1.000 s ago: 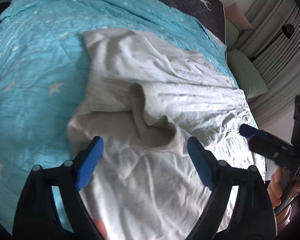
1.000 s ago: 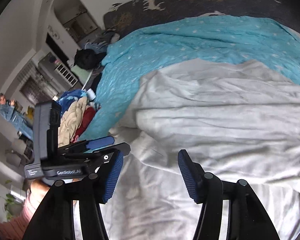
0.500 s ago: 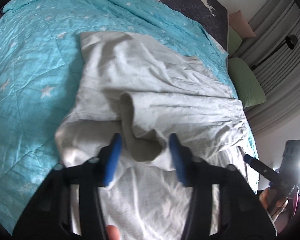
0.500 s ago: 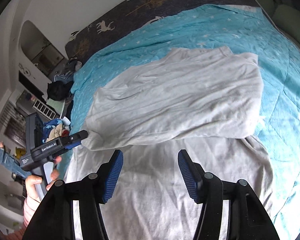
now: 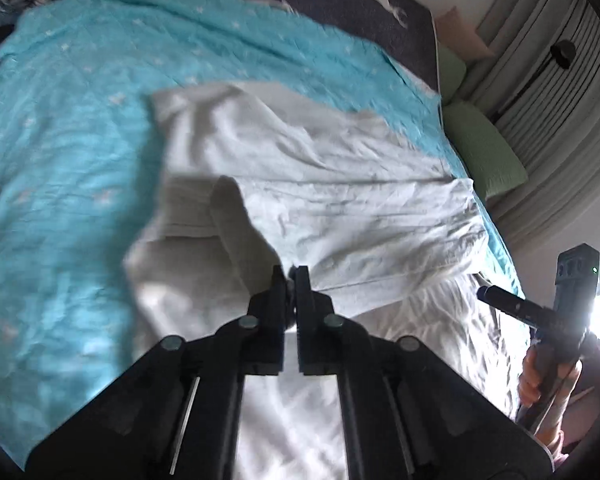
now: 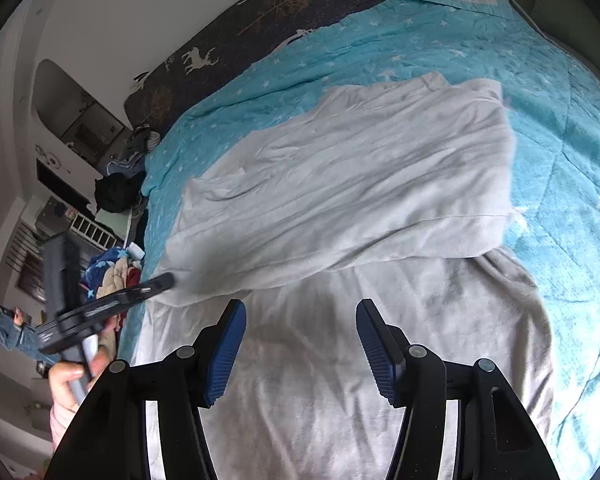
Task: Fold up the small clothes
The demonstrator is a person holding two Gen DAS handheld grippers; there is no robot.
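A pale grey garment (image 5: 332, 208) lies spread on the turquoise star-print bedspread (image 5: 68, 152), its far half folded over the near half. My left gripper (image 5: 290, 274) is shut on a raised fold of the garment at its near left edge. In the right wrist view the garment (image 6: 348, 176) fills the middle. My right gripper (image 6: 300, 340) is open and empty, held above the garment's near half. The left gripper also shows in the right wrist view (image 6: 164, 282), and the right gripper in the left wrist view (image 5: 488, 292).
A dark deer-print cover (image 6: 260, 20) lies at the bed's far end. Green pillows (image 5: 484, 152) and grey curtains (image 5: 560, 92) are to the right of the bed. A pile of clothes (image 6: 112, 272) and a person (image 6: 4, 324) are beyond the left side.
My left gripper has closed from wide open onto the raised fold of the garment. My right gripper has drawn back from the cloth and stays open.
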